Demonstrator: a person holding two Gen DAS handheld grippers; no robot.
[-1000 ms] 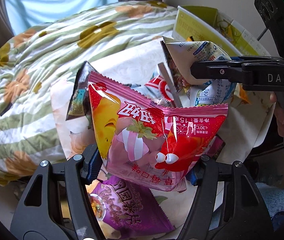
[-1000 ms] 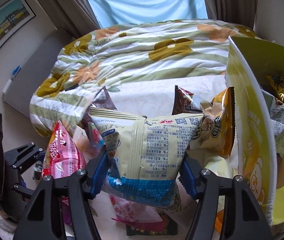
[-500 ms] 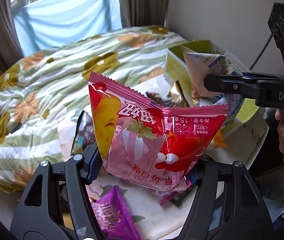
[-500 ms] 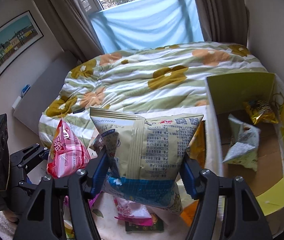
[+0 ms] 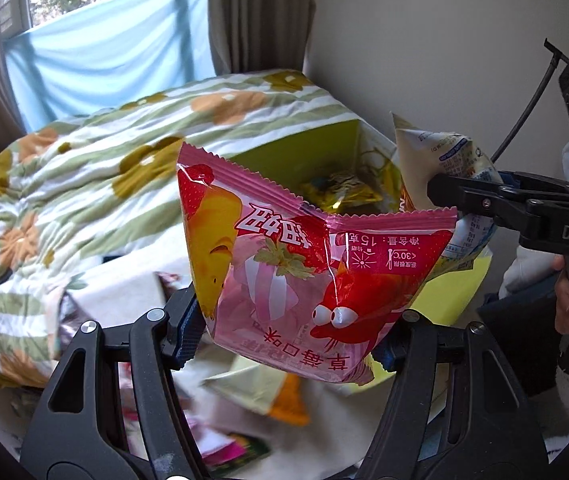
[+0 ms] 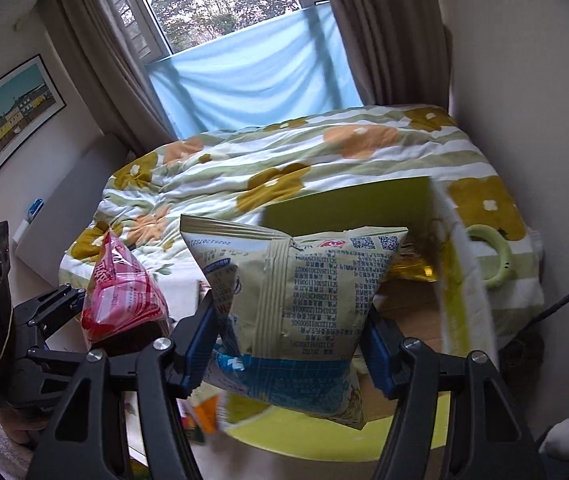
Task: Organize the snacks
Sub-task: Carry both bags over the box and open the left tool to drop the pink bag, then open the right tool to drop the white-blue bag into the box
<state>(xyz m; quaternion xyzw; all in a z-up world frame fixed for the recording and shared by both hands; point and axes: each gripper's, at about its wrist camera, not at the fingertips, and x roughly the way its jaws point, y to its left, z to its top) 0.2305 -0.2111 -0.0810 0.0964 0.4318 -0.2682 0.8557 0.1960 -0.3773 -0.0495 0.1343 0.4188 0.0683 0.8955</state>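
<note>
My left gripper (image 5: pixel 290 334) is shut on a pink strawberry snack bag (image 5: pixel 308 256) and holds it in the air; the bag also shows in the right wrist view (image 6: pixel 124 300). My right gripper (image 6: pixel 290 354) is shut on a pale yellow snack bag with a blue band (image 6: pixel 296 300), also seen in the left wrist view (image 5: pixel 440 164). Both bags hang above a yellow-green cardboard box (image 6: pixel 456 280), whose rim shows in the left wrist view (image 5: pixel 304 152). A gold packet (image 5: pixel 340 192) lies inside the box.
Several loose snack packets (image 5: pixel 256 388) lie blurred on the white cloth (image 5: pixel 124 280) below the left gripper. A flowered quilt (image 6: pixel 284 160) covers the bed behind. A green ring-shaped object (image 6: pixel 492 256) rests right of the box. The wall stands close on the right.
Both grippers have lifted their bags higher and moved right, from over the scattered packets to above the box. The box's inside has come into view.
</note>
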